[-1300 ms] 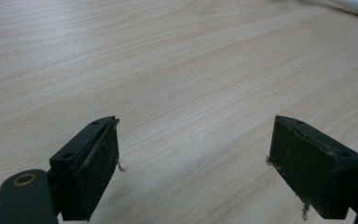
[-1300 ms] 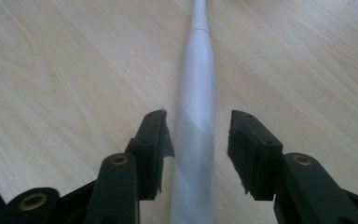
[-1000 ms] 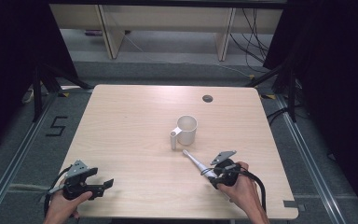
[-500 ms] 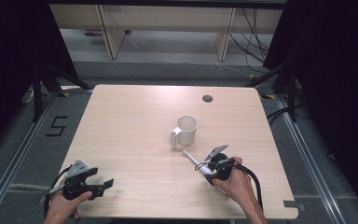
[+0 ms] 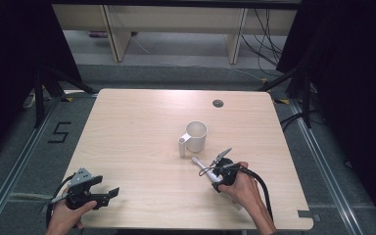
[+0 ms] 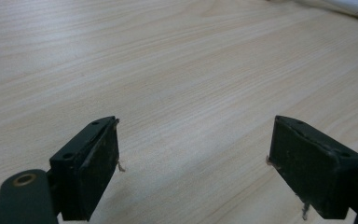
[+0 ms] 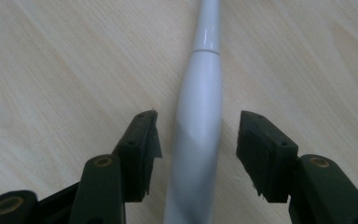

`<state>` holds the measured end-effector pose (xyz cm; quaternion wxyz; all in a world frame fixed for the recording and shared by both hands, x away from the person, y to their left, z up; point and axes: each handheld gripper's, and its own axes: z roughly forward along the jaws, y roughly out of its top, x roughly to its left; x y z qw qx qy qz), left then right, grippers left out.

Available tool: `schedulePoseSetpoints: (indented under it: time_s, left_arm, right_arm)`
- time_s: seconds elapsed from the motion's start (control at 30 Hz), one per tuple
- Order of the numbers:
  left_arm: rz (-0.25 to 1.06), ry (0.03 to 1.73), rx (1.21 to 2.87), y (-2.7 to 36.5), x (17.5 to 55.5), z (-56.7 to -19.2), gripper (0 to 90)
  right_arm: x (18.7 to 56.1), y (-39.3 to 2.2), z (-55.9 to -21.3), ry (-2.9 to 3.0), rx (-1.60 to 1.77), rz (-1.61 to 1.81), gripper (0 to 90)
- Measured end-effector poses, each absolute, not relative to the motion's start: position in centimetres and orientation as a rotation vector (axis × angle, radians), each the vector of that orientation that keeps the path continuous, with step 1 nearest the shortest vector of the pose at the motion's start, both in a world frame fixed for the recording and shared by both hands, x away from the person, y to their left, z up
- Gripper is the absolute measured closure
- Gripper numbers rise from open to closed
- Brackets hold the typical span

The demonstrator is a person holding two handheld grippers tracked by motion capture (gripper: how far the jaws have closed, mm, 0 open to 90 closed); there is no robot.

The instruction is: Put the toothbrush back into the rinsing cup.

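A white toothbrush-like wand point(image 7: 200, 93) lies flat on the wooden table point(image 5: 142, 122), its thin end point(image 5: 199, 163) pointing toward a white mug point(image 5: 196, 136) that stands upright with its handle to the left. My right gripper point(image 5: 215, 169) hangs low over the wand's thick handle. Its jaws are open and straddle the handle, and the right gripper point(image 7: 198, 140) pads stand clear of it on both sides. My left gripper point(image 5: 108, 194) rests at the table's front left, and the left gripper point(image 6: 193, 158) jaws are wide open over bare wood.
A small dark grommet hole point(image 5: 218, 103) sits near the table's far edge, right of centre. Shelving point(image 5: 176, 29) and cables lie beyond the table, on the floor. Black curtains flank both sides.
My right gripper has slid a little to the left along the wand, toward the mug. The left gripper, the mug and the wand have stayed put.
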<state>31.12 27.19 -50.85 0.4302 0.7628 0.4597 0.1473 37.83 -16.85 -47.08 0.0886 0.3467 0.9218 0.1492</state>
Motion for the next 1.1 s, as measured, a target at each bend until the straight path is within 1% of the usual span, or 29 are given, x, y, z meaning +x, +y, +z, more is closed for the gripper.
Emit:
schedulePoseSetpoints:
  time_s: [0.43, 0.67, 0.7, 1.1]
  left_arm:
    - [0.369, 1.147, 1.898, 27.2, 31.1, -50.8, 15.2]
    - [0.368, 1.146, 1.897, 27.2, 31.1, -50.8, 15.2]
    - [0.369, 1.145, 1.898, 27.2, 31.1, -50.8, 15.3]
    - [0.367, 1.144, 1.898, 27.2, 31.1, -50.8, 15.2]
  right_arm:
    - [38.9, -16.4, -47.8, 2.815, 1.054, 0.306, 55.0]
    - [39.3, -16.2, -47.7, 2.833, 1.071, 0.240, 60.7]
    - [39.6, -16.2, -47.6, 2.858, 1.055, 0.226, 62.9]
    - [40.8, -15.3, -47.5, 2.914, 1.095, 0.082, 66.4]
